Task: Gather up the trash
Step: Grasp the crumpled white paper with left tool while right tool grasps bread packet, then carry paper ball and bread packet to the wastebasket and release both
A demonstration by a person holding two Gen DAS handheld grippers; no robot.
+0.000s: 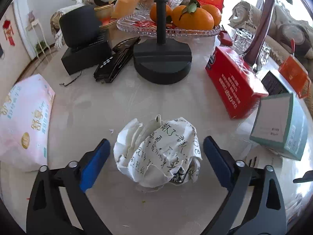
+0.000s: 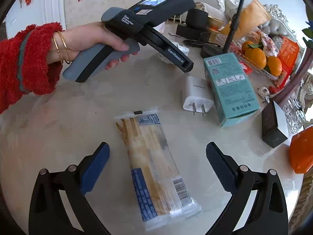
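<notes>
One crumpled paper ball (image 1: 157, 151), one plastic wrapper (image 2: 156, 168), three oranges (image 1: 192, 17).

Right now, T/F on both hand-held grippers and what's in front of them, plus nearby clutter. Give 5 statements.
1. The left hand-held gripper is open around the crumpled paper. True.
2. The right hand-held gripper is shut on the plastic wrapper. False: open, wrapper lies flat on the table between its fingers.
3. The crumpled paper carries handwriting. True.
4. The white charger is plugged in. False: it lies loose, prongs bare, beside the teal box.
5. The oranges sit on the red box. False: they sit in a glass dish.
</notes>
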